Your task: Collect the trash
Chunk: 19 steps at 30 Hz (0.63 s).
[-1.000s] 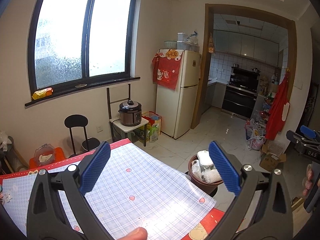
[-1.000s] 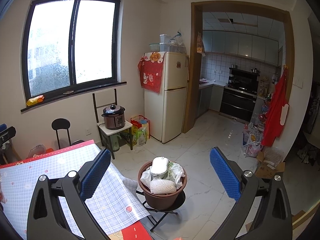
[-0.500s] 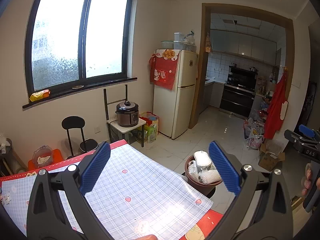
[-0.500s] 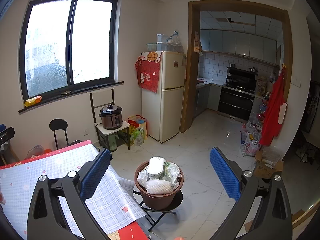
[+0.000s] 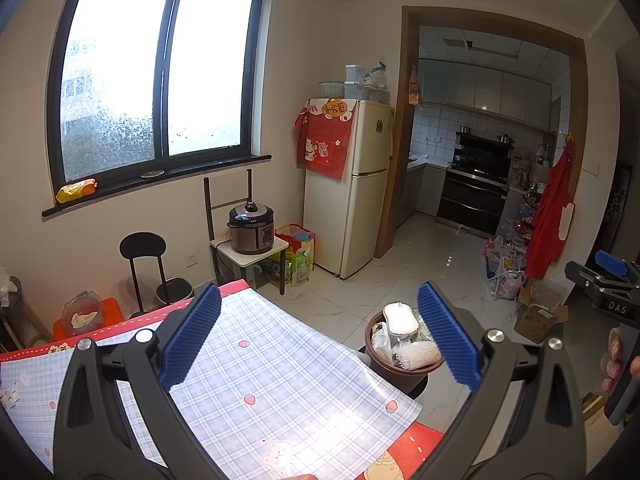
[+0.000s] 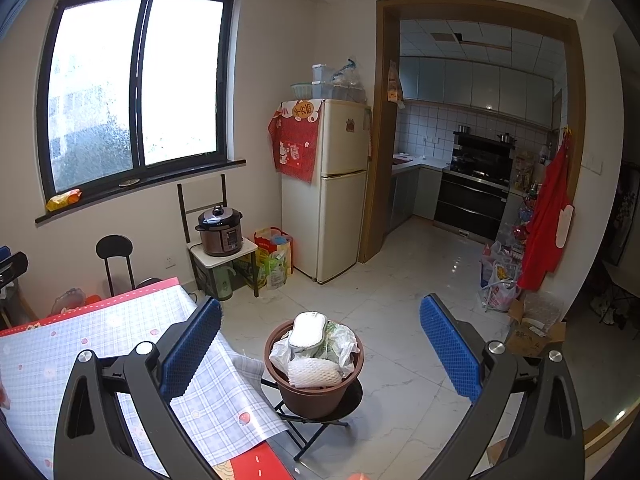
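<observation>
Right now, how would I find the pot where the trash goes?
Start at the plaid-covered table and look just past its corner. On a small black folding stand sits a round brown pot, the only container stuffed with white wrappers and foam netting.

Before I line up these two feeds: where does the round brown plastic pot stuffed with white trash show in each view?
Left wrist: the round brown plastic pot sits lower right, partly behind the left gripper's right finger.
Right wrist: lower centre, in full view between the open fingers of the right gripper.
Shared landmark: the cream two-door fridge.
</observation>
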Motion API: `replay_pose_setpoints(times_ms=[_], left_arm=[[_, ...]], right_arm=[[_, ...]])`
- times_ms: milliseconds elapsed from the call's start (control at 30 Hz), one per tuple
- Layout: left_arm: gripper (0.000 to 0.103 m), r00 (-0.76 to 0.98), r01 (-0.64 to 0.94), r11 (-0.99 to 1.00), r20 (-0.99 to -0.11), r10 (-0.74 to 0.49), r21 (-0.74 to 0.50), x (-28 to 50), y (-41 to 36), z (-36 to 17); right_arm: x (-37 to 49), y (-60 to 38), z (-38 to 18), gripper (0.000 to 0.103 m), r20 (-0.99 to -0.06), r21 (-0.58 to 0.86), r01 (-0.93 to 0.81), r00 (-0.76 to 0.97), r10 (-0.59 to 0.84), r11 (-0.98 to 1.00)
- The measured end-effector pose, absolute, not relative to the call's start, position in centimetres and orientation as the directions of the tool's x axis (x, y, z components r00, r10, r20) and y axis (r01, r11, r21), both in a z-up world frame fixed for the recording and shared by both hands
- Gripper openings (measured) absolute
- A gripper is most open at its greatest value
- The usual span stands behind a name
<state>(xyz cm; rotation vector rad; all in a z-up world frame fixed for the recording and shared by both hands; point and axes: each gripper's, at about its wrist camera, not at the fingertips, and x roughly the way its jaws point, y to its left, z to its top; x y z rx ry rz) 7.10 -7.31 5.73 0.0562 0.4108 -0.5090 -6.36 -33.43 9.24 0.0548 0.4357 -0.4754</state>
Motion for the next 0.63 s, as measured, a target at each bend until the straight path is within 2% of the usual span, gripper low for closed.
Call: replay_pose_setpoints(times_ms=[633], left_arm=[[0.097,0.801,0.454,0.889,-0.411,-0.435,-0.057,6.9,-8.7,4.9]], right_arm=[[-5.7,-35.5,8.4,0.098,-0.437,-0.031,0.425,0.808,-0.395,0.905]])
